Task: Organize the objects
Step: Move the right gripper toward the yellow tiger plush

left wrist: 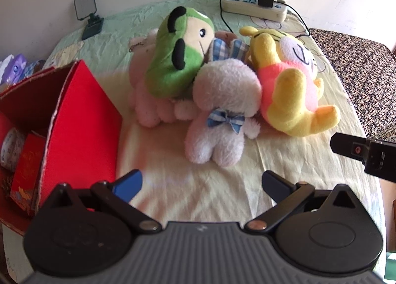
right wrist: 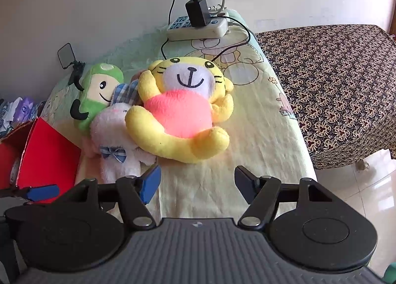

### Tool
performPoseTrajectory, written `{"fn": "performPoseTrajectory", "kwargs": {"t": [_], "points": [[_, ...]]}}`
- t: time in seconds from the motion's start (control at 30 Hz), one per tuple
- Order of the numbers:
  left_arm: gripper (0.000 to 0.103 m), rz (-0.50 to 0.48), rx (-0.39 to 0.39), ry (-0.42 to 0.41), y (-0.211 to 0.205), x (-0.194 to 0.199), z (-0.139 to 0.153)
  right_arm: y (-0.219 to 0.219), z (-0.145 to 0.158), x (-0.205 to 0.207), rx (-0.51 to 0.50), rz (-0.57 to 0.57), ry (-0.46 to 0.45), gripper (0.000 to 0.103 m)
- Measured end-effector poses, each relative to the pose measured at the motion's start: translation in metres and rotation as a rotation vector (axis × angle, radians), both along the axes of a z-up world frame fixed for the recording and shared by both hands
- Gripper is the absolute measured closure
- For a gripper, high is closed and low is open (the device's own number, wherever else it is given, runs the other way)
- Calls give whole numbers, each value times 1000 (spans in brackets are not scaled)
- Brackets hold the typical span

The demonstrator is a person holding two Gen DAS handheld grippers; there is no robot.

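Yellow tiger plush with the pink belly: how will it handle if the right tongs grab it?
Probably soft and floppy: the yellow tiger plush is fuzzy fabric, and its limbs sprawl loosely. Likely light for its bulk, so a pinch may sink in and lift only a limb or a fold. It leans on the white bunny plush, so pulling may drag that one too.

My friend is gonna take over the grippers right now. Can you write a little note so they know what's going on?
Left gripper: open, holding nothing.
Right gripper: open, holding nothing.
Toys: green plush, pale pink bunny and yellow tiger lie piled together on the bed sheet. The red box stands to their left, with a few small things already in it.
Done: no plush is in the box yet.
Left: probably all three toys need putting away.
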State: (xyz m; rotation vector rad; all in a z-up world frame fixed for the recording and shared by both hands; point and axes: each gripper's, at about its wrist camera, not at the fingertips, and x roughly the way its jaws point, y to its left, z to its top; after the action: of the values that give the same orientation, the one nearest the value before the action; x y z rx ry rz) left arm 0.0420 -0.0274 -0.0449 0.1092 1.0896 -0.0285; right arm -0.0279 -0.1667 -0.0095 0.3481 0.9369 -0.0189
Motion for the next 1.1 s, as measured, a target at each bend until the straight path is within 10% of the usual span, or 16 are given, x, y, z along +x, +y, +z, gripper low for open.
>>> {"fn": "performPoseTrajectory", "kwargs": {"t": [1.1], "points": [[1, -135, -100, -29, -38, 37, 30, -61, 0, 44, 159, -18, -39, 42]]}}
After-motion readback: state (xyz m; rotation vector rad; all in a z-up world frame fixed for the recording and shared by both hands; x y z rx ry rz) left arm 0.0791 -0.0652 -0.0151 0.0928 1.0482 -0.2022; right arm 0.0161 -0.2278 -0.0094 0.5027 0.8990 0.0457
